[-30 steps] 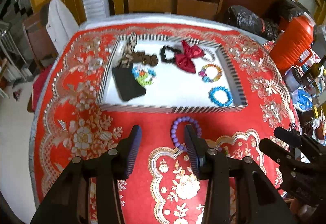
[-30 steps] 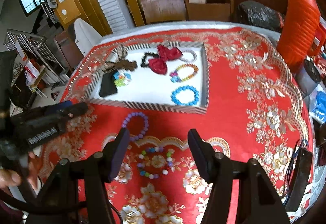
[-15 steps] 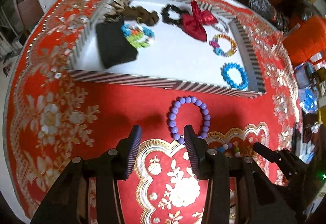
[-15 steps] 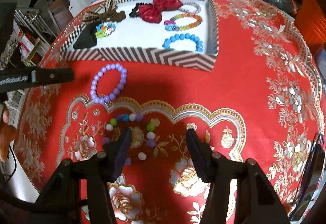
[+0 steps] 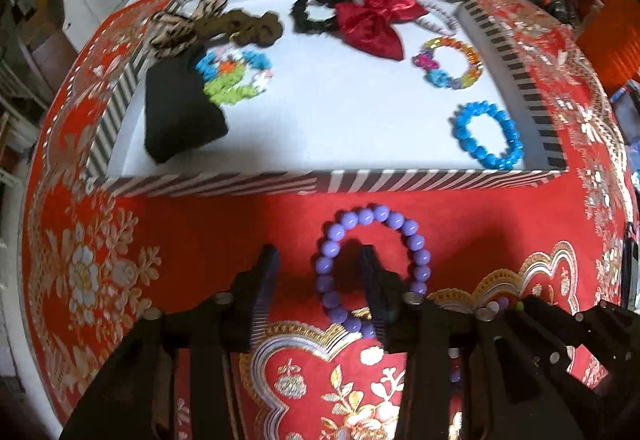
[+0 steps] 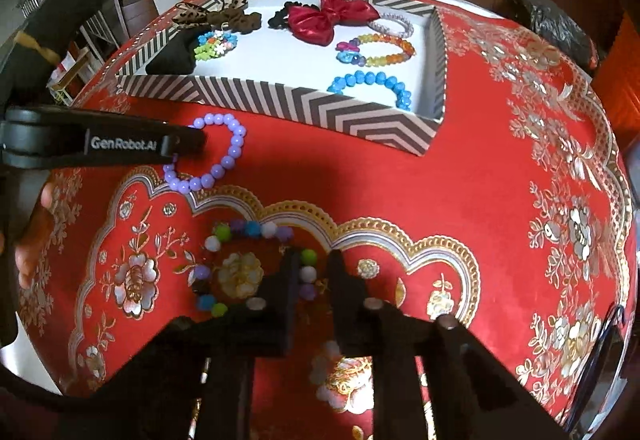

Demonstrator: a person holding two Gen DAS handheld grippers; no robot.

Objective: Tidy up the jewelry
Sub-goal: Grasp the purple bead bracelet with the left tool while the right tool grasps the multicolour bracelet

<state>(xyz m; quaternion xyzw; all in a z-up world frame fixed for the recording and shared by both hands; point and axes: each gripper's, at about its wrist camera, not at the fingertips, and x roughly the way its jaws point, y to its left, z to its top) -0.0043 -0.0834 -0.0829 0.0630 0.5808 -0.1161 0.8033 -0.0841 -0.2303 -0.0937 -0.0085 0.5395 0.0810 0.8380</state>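
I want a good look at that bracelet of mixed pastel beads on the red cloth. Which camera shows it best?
The right wrist view: the pastel bead bracelet lies almost whole on the tablecloth, with the right gripper closed on its right side. The left wrist view shows only a few of its beads beyond the gripper.

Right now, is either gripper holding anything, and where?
Right gripper pinches the multicoloured bracelet at its right side. Left gripper, jaws just closing, straddles one side of the purple bracelet, not gripped.

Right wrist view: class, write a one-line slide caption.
Right gripper fingers closed on the multicoloured bead bracelet on the red tablecloth, before the striped tray.
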